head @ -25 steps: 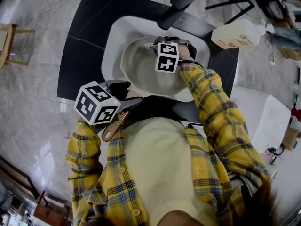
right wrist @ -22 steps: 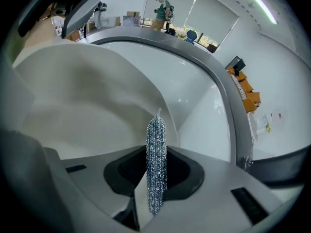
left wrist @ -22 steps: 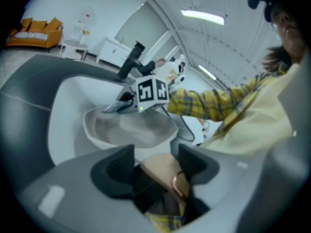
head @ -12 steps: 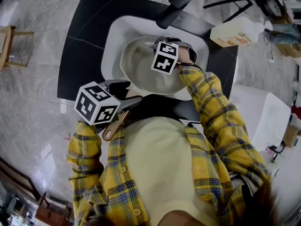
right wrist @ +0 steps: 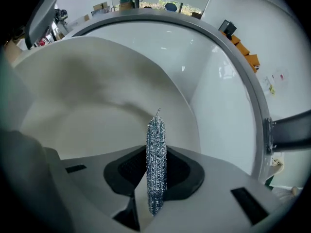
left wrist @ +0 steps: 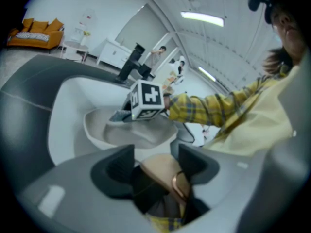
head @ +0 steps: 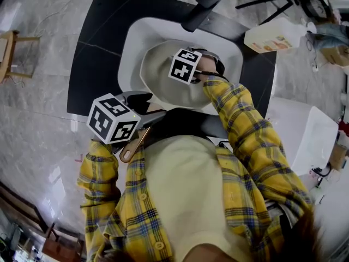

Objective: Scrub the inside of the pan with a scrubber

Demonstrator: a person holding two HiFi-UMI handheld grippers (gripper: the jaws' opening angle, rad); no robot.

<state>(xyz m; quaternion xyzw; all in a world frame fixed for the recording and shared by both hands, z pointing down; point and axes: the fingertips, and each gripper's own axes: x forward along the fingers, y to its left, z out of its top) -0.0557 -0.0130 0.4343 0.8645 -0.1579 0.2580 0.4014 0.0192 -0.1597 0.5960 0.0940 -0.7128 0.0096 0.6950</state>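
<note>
A cream pan (head: pixel 155 75) sits in the white sink (head: pixel 131 40), tilted toward me. Its tan handle (head: pixel 134 143) with a copper ring runs back to my left gripper (head: pixel 148 115), which is shut on the handle (left wrist: pixel 164 171) between its dark pads. My right gripper (head: pixel 181 54) reaches down inside the pan, its marker cube over the bowl. In the right gripper view, that gripper (right wrist: pixel 156 174) is shut on a thin silver-blue mesh scrubber (right wrist: pixel 156 159), which stands edge-on against the pan's pale inner wall (right wrist: pixel 97 96).
A black faucet (head: pixel 204 7) rises at the sink's far side. The sink is set in a black counter (head: pixel 92 53). A white bottle (head: pixel 272 39) lies at the counter's far right, a white box (head: pixel 305 141) stands at the right, and a wooden stool (head: pixel 8 48) at the far left.
My right gripper has slid leftward across the inside of the pan with the scrubber. The left gripper and the handle have stayed put.
</note>
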